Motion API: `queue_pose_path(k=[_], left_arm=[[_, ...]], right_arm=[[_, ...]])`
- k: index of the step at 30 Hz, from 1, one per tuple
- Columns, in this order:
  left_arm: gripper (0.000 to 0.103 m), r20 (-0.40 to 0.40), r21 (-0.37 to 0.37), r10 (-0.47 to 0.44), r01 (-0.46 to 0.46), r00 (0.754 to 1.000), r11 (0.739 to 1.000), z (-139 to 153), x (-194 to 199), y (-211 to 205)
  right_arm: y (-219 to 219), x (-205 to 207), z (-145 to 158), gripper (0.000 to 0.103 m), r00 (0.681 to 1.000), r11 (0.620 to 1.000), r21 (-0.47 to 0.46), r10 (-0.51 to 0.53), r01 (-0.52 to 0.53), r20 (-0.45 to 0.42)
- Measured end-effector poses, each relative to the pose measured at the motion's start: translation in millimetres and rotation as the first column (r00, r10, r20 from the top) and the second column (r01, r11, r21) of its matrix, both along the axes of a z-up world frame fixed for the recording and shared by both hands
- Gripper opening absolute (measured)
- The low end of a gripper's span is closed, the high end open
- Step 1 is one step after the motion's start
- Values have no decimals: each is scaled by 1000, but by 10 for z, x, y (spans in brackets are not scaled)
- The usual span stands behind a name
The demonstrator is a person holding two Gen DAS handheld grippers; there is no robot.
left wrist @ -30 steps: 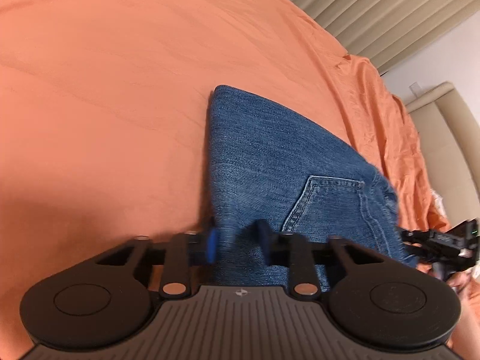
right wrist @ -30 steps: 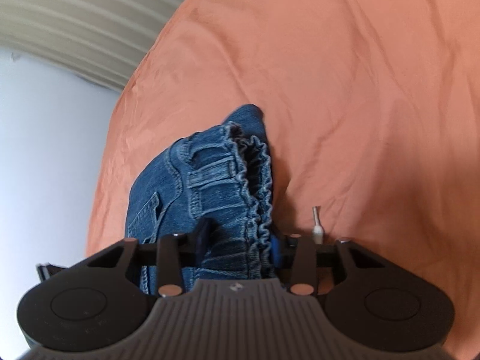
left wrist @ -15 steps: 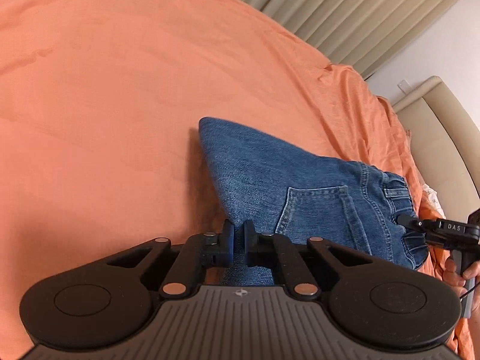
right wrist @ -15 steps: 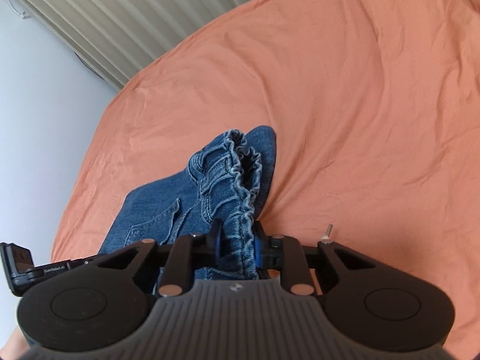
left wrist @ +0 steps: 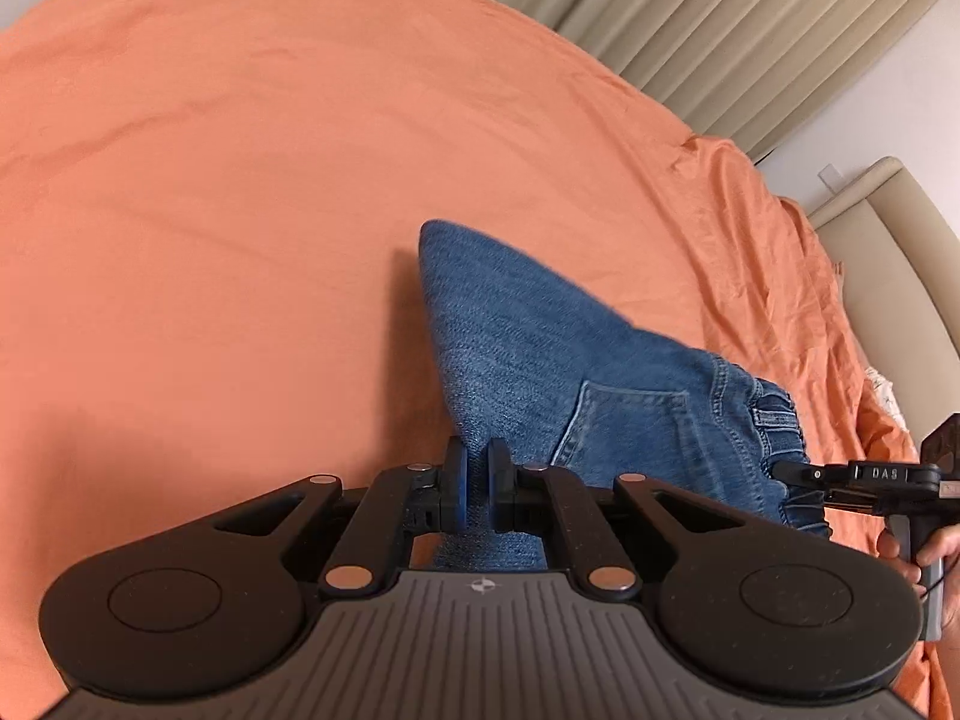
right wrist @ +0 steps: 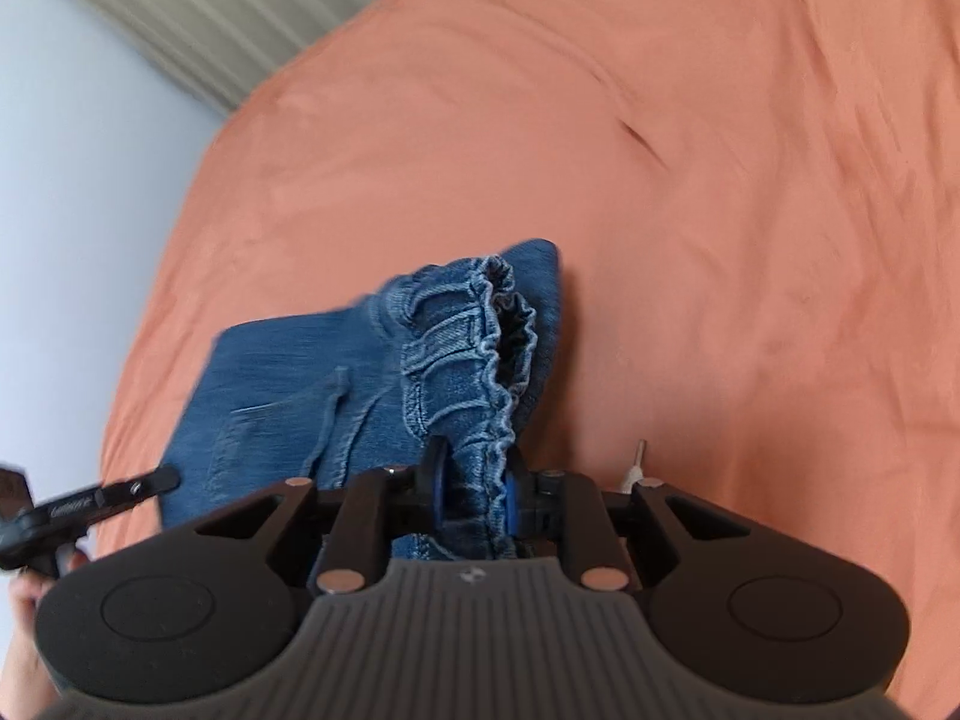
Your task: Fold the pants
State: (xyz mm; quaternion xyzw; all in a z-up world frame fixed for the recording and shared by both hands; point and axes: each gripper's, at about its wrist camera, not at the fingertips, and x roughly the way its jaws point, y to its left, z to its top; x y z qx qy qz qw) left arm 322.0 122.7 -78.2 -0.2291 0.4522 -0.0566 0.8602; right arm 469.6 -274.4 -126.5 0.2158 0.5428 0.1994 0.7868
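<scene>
While the left hand-held gripper (left wrist: 474,483) pinches a fold of denim at the lower edge of the blue jeans (left wrist: 576,396), its blue-padded jaws stand pressed almost together with only the thin cloth between them. The jeans lie folded on the orange bed sheet (left wrist: 240,210), a rounded folded corner pointing away from the camera, a back pocket (left wrist: 624,426) facing up and the gathered elastic waistband (left wrist: 774,420) at the right end. Beyond the bed hang beige curtains (left wrist: 720,30), and a cream padded headboard (left wrist: 888,276) stands at the right.

At the right of that view, the right hand-held gripper (left wrist: 786,471) reaches the waistband, held by a hand (left wrist: 924,558). In its own camera, the right hand-held gripper (right wrist: 474,486) clamps the bunched waistband (right wrist: 480,348); its jaws have just opened a little, yet the pads press on the thick gathered denim between them. The jeans (right wrist: 288,384) spread leftward from there, slightly lifted at the waist, and the left hand-held gripper (right wrist: 162,477) shows at the left edge by their lower side.
</scene>
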Motion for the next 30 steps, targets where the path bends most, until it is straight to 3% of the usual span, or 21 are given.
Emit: queue_pose_path(k=[2,5,9,11,12,13,14,16,20,24,30], left_arm=[[7,-17,-29,14,-14,1000,999,-63,41,9],[18,-68,-93,47,-53,997,994,-213,135,111],[37,-112,-195,62,-83,992,977,-434,196,228],[37,-119,-227,75,-101,990,969,-507,204,254],[33,-119,-236,81,-107,990,966,-528,208,253],[20,-112,-245,79,-105,991,964,-535,213,241],[18,-103,-244,76,-100,992,965,-525,212,222],[10,-83,-193,75,-90,994,977,-462,205,128],[7,-12,-105,76,-77,997,991,-348,106,-7],[6,30,-133,68,-63,997,989,-193,67,64],[6,99,-86,27,-19,995,996,265,-26,337]], right_arm=[[-153,2,-174,25,998,997,59,-54,56,-44],[-305,17,-362,39,992,986,140,-77,91,-102],[-389,72,-575,48,986,973,210,-62,94,-153],[-416,81,-706,54,981,961,257,-53,100,-185],[-424,83,-776,51,978,954,280,-48,104,-201],[-428,71,-829,46,977,950,292,-49,109,-206],[-423,73,-847,39,980,947,307,-38,97,-194],[-359,72,-795,33,989,954,295,-12,55,-144],[-267,4,-551,25,998,970,242,33,-18,-61],[-103,-3,-194,22,997,981,179,70,-72,15],[218,-92,401,21,983,983,115,131,-145,125]])
